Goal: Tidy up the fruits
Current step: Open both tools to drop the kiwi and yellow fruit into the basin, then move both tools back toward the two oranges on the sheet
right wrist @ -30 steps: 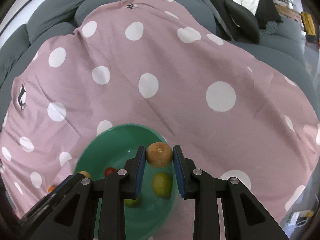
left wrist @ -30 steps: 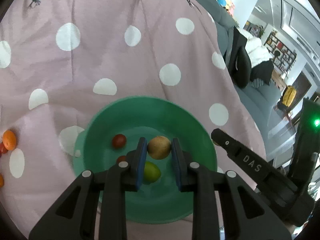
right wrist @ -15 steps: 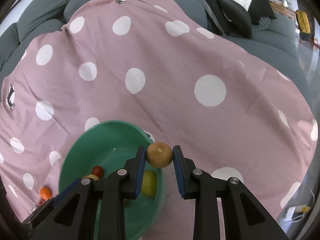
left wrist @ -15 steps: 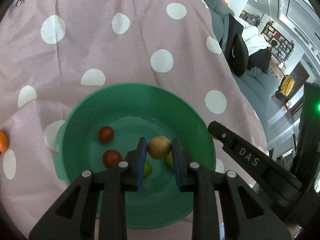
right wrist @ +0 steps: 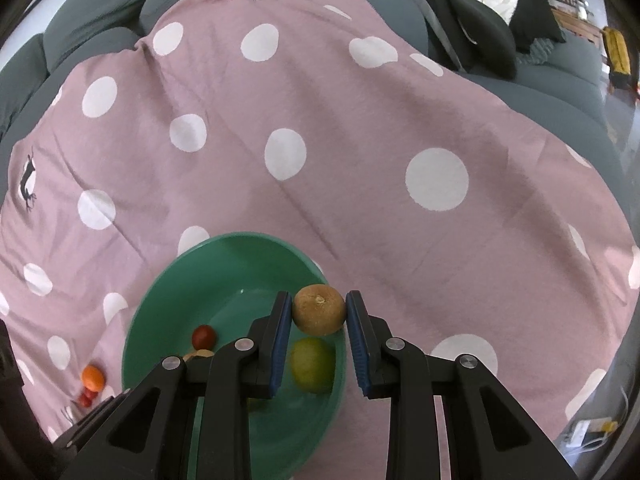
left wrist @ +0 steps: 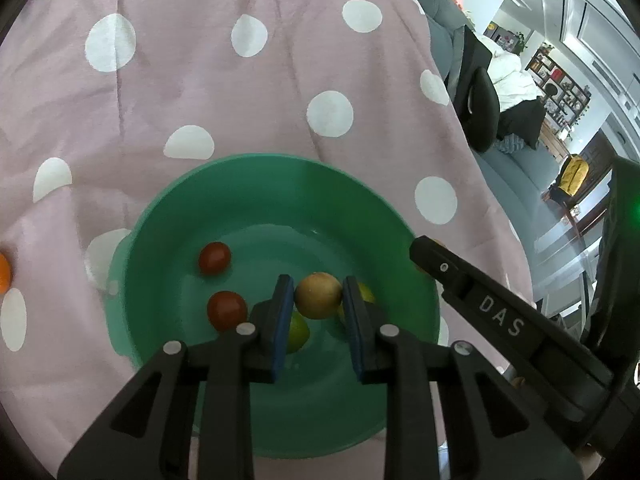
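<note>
A green bowl [left wrist: 168,216] sits on a pink polka-dot cloth; it also shows in the right wrist view [right wrist: 224,276]. My left gripper [left wrist: 319,298] is shut on a tan round fruit [left wrist: 319,295] held over the bowl's inside. My right gripper [right wrist: 319,314] is shut on a brown round fruit [right wrist: 319,309] held above the bowl's right rim. In the bowl lie two red tomatoes [left wrist: 215,258] [left wrist: 226,310] and yellow-green fruits [right wrist: 312,365], partly hidden by the fingers.
An orange fruit [right wrist: 93,377] and small red ones [right wrist: 85,399] lie on the cloth left of the bowl. The pink cloth [right wrist: 360,140] covers a grey sofa [right wrist: 80,40]. Dark cushions [right wrist: 484,36] lie at the far right.
My left gripper has moved forward over the bowl with its fruit, so the bowl fills more of its view. My right gripper has shifted slightly back toward the bowl's right rim.
</note>
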### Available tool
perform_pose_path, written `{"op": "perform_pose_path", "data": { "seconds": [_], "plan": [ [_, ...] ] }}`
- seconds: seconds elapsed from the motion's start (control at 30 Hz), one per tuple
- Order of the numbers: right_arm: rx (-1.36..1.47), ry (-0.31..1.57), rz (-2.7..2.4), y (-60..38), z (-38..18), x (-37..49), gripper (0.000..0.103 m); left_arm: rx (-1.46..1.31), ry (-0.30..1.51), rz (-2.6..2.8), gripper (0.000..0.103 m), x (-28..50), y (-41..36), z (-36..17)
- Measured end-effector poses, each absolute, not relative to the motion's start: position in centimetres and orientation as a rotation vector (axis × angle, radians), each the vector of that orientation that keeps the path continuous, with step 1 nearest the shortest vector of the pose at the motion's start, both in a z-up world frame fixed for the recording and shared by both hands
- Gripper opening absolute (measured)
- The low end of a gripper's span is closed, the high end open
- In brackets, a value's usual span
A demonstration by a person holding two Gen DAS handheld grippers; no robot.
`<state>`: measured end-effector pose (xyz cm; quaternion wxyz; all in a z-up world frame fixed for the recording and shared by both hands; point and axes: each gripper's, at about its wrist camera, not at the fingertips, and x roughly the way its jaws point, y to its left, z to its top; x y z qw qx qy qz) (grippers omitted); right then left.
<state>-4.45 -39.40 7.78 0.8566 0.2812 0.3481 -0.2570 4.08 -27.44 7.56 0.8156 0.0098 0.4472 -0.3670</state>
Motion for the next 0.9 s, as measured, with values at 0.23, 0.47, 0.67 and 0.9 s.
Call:
{"op": "perform_pose_path", "data": {
  "seconds": [0.23,0.47,0.67,0.9],
  "plan": [
    [0.57,0.743,-0.523,-38.5,8.1,-3.9,0.032,-0.001,0.938,-0.762,0.028,4.2,-24.7,8.5],
    [0.519,0.742,-0.495,-36.5,8.9,-2.7,0.035,-0.069,0.903,-0.619,0.035,5.0,-17.5,9.8],
    [0.456,0.73,-0.405,-33.4,9.9,-1.3,0.035,-0.114,0.878,-0.412,0.04,5.8,-8.5,10.6],
    [0.377,0.741,-0.241,-28.2,10.5,1.4,0.035,-0.287,0.862,-0.174,0.041,5.1,5.1,8.9]
  ]
}}
